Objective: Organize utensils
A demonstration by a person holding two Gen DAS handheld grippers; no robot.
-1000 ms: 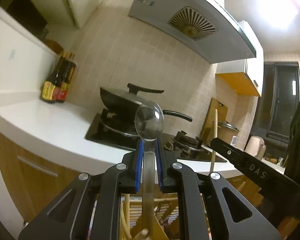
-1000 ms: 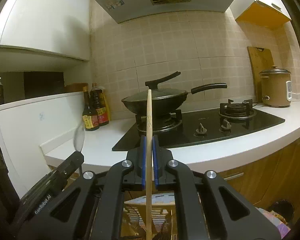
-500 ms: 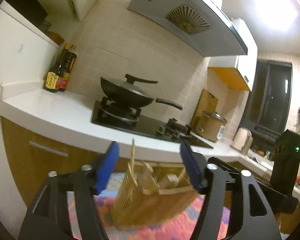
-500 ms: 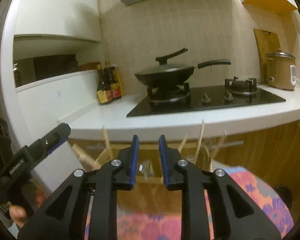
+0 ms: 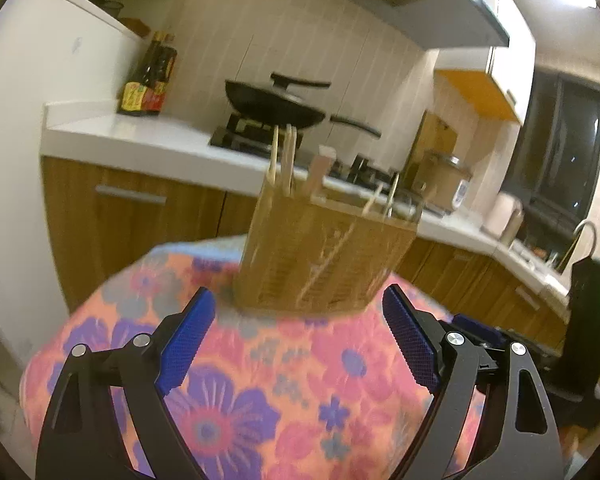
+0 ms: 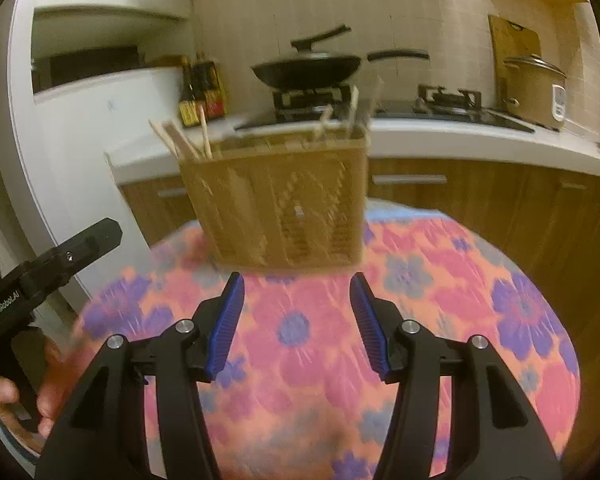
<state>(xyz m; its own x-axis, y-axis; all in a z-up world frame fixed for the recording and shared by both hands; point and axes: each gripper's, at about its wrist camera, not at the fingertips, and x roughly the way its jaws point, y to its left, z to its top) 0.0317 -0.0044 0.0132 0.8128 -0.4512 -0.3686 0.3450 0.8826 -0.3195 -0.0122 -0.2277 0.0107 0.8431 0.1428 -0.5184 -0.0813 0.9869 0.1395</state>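
Your left gripper has nothing between its blue pads; the jaws stand wide and are opening further over the flowered cloth. Your right gripper is also empty, its jaws parted less widely and likewise opening, with only the cloth showing between them.

Just beyond both sets of fingertips stands the woven utensil basket, upright on the far part of the cloth-covered table, near its far edge. Wooden chopsticks lean out of its left end in the right wrist view, and more sticks rise from its right end. Motion blur hides what else it holds.

At the left edge of the right wrist view, your left hand grips the other gripper's handle.

Behind the table runs a white counter with a black wok on the stove, sauce bottles and a rice cooker.
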